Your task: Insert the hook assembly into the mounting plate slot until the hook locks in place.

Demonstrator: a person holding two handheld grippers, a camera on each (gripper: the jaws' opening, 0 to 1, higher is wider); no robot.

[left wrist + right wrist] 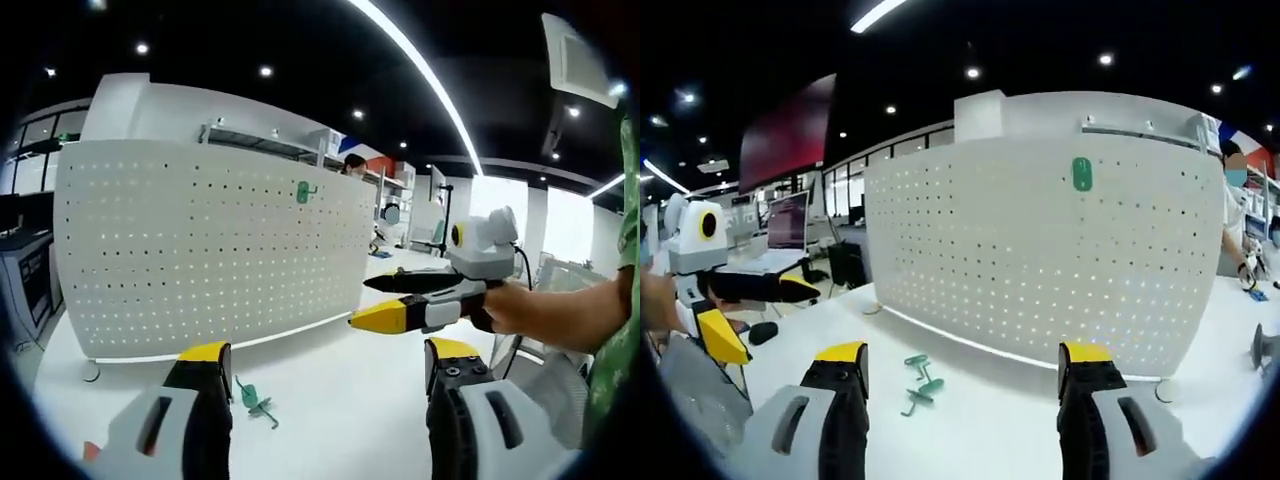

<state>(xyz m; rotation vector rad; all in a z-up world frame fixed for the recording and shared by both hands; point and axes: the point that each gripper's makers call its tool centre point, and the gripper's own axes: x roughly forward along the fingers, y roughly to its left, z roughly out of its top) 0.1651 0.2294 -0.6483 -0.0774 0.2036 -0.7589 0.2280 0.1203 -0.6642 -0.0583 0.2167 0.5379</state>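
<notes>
A white perforated mounting plate [200, 250] [1040, 260] stands upright on the white table [340, 400]. One green hook [305, 191] [1081, 174] hangs high on it. A loose green hook assembly [255, 400] [920, 382] lies flat on the table in front of the plate, by my left gripper's left jaw. My left gripper [328, 350] [780, 325] is open and holds nothing. My right gripper [962, 352] [362, 302] is open too, a hand behind it, its yellow-tipped jaws apart above the table and clear of the plate.
A person [352, 165] [1237, 200] stands behind the plate's far end. Off to one side of the table sit a monitor [788, 220] and a dark mouse [762, 332]. Shelving [270, 140] runs behind the plate.
</notes>
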